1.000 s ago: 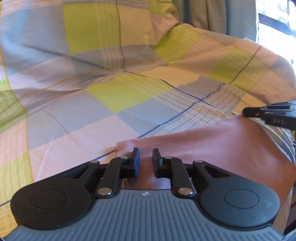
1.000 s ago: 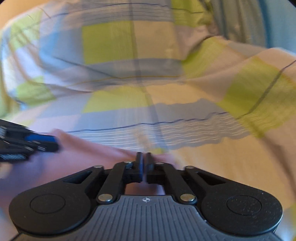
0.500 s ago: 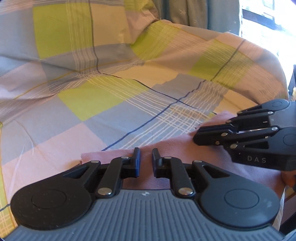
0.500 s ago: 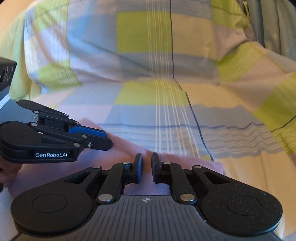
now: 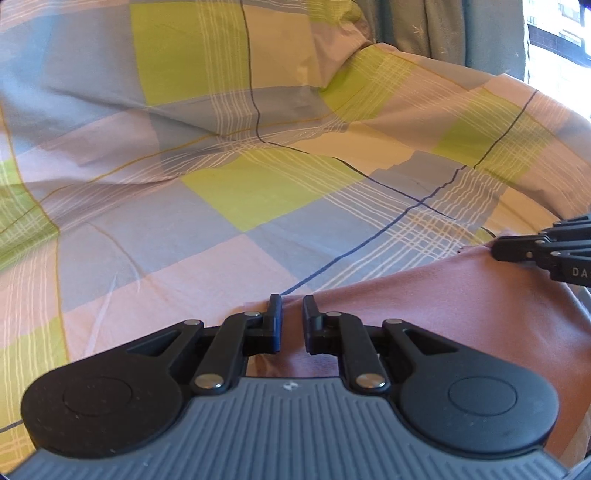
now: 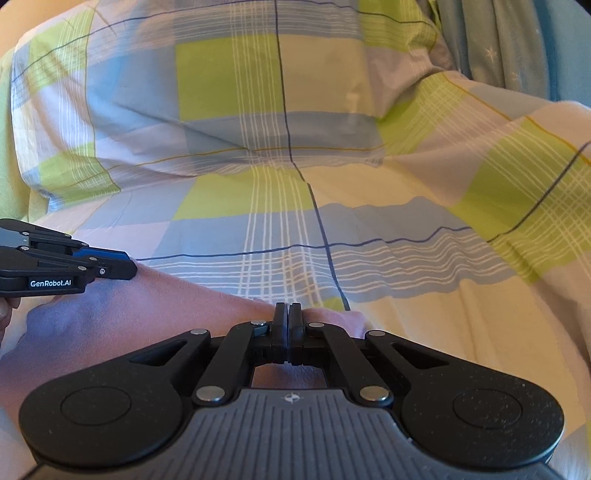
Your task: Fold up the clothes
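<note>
A pink garment lies flat on a checked bedsheet. My left gripper is open with a narrow gap, its fingertips at the garment's far left corner, holding nothing. My right gripper is shut at the garment's far right edge; whether cloth is pinched between the fingers is hidden. The right gripper also shows at the right edge of the left wrist view. The left gripper shows at the left of the right wrist view, above the garment.
The sheet rises in soft folds over a pillow at the back. Grey-blue curtains and a bright window stand at the back right.
The right gripper has closed from a narrow gap to shut and moved right, away from the left gripper. The left gripper stays open at the left corner.
</note>
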`<action>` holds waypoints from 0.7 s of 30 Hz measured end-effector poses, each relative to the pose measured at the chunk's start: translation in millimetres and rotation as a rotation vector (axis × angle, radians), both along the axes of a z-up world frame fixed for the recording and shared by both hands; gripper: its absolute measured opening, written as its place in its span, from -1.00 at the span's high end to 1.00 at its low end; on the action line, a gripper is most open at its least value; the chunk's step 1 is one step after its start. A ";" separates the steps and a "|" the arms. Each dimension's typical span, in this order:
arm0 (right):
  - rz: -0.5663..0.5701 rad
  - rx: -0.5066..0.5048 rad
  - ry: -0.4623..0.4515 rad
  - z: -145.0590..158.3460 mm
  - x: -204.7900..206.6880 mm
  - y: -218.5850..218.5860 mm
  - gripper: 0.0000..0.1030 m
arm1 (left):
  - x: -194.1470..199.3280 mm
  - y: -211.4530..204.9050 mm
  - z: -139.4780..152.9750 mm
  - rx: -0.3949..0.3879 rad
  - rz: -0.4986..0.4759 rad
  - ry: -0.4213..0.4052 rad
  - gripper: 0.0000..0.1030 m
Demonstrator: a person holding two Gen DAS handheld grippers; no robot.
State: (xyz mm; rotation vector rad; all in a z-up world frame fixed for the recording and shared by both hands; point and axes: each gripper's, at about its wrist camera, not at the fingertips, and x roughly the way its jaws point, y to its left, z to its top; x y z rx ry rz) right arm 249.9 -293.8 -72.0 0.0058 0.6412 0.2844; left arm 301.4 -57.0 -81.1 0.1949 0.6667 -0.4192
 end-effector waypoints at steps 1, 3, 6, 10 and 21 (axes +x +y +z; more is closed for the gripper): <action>-0.002 -0.001 0.000 0.2 -1.9 -2.5 1.00 | -0.3 0.8 0.5 0.005 0.004 -0.001 0.77; -0.028 -0.018 -0.004 0.1 -5.1 -7.5 1.00 | -1.0 1.4 1.5 0.016 0.012 -0.005 0.77; -0.099 -0.003 -0.007 0.6 -6.5 -19.6 1.00 | -4.0 2.1 4.9 0.042 0.037 -0.023 0.79; -0.067 0.023 -0.011 4.3 -10.4 -13.7 0.74 | -9.6 3.6 14.1 -0.041 0.015 -0.026 0.80; -0.003 0.021 0.014 3.1 -9.4 1.4 0.81 | -9.2 -11.0 2.0 0.035 -0.043 -0.004 0.75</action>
